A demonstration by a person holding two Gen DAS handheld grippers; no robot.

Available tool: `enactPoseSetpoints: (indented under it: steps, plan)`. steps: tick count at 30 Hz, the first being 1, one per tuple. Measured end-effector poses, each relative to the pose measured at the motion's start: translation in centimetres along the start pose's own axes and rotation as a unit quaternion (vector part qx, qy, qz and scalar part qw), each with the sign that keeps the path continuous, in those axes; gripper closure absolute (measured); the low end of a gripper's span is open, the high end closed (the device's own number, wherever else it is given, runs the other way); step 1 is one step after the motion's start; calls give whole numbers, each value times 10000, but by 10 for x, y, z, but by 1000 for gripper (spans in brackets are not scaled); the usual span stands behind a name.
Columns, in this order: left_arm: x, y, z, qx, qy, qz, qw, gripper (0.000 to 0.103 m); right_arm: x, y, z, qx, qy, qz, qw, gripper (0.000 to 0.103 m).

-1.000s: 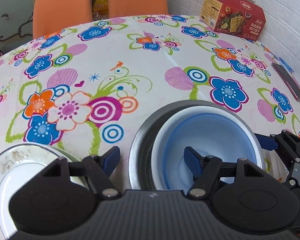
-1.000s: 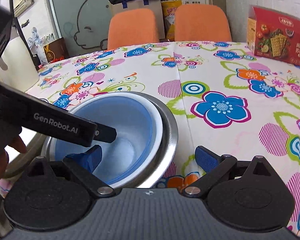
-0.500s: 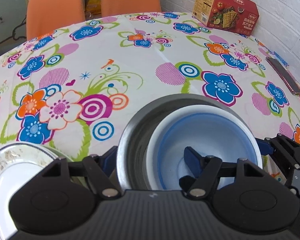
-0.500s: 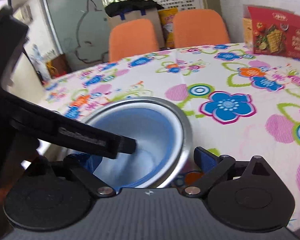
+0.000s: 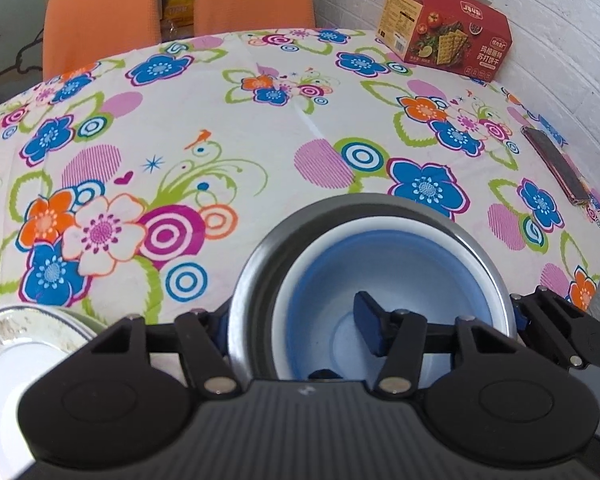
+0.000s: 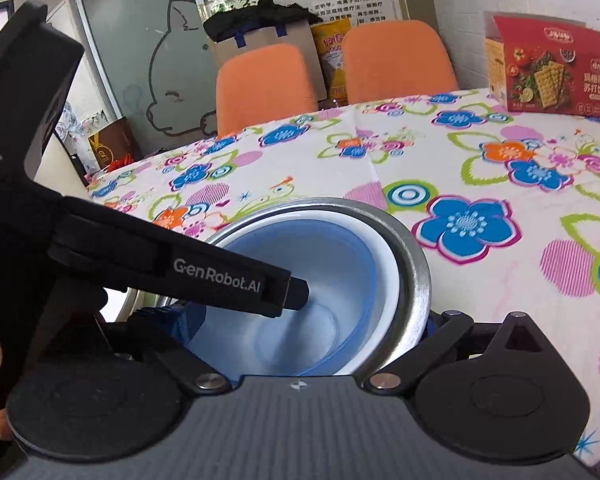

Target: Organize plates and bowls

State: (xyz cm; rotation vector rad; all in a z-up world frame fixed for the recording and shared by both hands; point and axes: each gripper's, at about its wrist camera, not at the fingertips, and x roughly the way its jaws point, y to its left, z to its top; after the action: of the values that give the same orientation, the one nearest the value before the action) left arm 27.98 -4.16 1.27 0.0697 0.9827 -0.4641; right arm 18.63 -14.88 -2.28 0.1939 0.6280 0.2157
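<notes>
Between my two sets of jaws sits a nested stack: a blue plastic bowl [image 5: 416,280] inside a white bowl [image 5: 300,276] inside a steel bowl [image 5: 252,280], round and smooth-rimmed, on the flower-printed counter [image 5: 220,128]. My left gripper [image 5: 296,332] straddles the stack's left wall, one finger outside, one inside the blue bowl, half-spread; whether it presses I cannot tell. My right gripper [image 6: 304,320] brackets the right wall likewise, grip unclear. Left of the left jaws lies a patterned white plate [image 5: 16,344].
</notes>
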Motion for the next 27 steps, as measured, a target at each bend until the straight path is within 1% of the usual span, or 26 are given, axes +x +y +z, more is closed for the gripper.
enactPoseSetpoints:
  steps: [5, 9, 11, 14, 18, 20, 22, 24, 27]
  plan:
    - [-16, -7, 17, 72, -202, -111, 9997, 47, -13, 4, 18, -94, -226, -128, 9996, 16]
    - [-48, 2, 25, 6, -440, -1, 9990, 47, -20, 24, 35, -323, -386, 31, 9987, 16]
    - [-68, 12, 25, -63, -577, 170, 9982, 47, -23, 39, 43, -434, -471, 236, 9977, 15]
    - [-105, 34, 21, -210, -806, 546, 9950, 47, -26, 68, 54, -590, -630, 649, 9942, 15]
    - [-151, 67, 7, -492, -1096, 1120, 9864, 47, -25, 108, 61, -780, -782, 1267, 9858, 15]
    - [-164, 83, -5, -634, -1123, 1355, 9824, 47, -21, 124, 58, -849, -723, 1530, 9819, 15]
    - [-170, 99, -21, -811, -1067, 1512, 9794, 47, -15, 138, 49, -926, -567, 1731, 9789, 15]
    - [-165, 113, -37, -1004, -930, 1555, 9783, 47, -7, 146, 38, -953, -303, 1820, 9782, 15]
    - [-146, 133, -61, -1350, -646, 1450, 9780, 47, 6, 150, 22, -963, 100, 1804, 9788, 15]
